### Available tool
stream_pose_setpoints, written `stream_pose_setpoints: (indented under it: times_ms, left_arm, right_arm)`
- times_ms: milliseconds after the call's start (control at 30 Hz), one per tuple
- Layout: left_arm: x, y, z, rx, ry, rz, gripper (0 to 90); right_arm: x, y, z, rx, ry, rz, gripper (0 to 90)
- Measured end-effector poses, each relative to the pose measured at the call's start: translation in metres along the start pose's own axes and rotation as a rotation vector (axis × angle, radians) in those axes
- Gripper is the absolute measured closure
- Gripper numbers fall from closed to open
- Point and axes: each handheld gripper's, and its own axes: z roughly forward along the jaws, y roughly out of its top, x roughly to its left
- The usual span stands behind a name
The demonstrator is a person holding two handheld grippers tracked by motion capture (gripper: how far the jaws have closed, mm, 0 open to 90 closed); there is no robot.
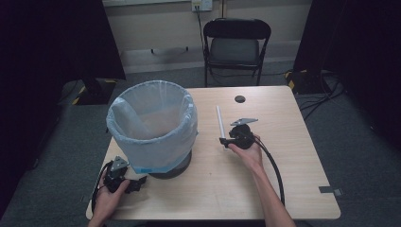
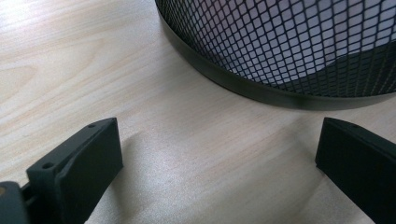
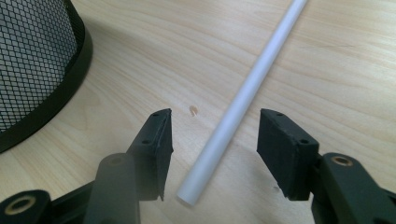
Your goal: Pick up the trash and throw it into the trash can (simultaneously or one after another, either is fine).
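White tube point(image 3: 243, 100) lies between the right gripper point(image 3: 212, 149) jaws, spread apart, not yet gripped. Left gripper point(image 2: 215, 163) jaws also apart, idle beside the bin point(image 2: 289, 51). Binning remains.

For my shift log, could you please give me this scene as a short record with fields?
surface: wooden table
bin: black mesh bin lined with a pale bag, standing upright
tube: white tube lying flat between the right gripper's open jaws, not yet clamped
right gripper: open, straddling the tube's near end
left gripper: open, holding nothing, beside the bin's base
background: folding chair
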Motion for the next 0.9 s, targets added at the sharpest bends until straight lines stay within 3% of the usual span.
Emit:
stream_pose_setpoints:
  times_ms: [467,600,667,800,900]
  left_arm:
    - [0.000,0.000,0.000,0.000,0.000,0.000,0.1]
    - [0.000,0.000,0.000,0.000,0.001,0.000,0.1]
    - [0.000,0.000,0.000,0.000,0.001,0.000,0.1]
    - [0.000,0.000,0.000,0.002,0.003,0.002,0.2]
    - [0.000,0.000,0.000,0.002,0.004,0.002,0.2]
  right_arm:
    - [0.010,-0.009,0.014,0.053,-0.045,-0.043,56.3]
    - [0.010,-0.012,0.014,0.049,-0.072,-0.046,58.7]
    - [0.012,-0.011,0.015,0.060,-0.109,-0.085,59.7]
    - [0.014,-0.009,0.015,0.071,-0.142,-0.097,62.9]
    - [0.010,-0.010,0.014,0.062,-0.134,-0.059,67.9]
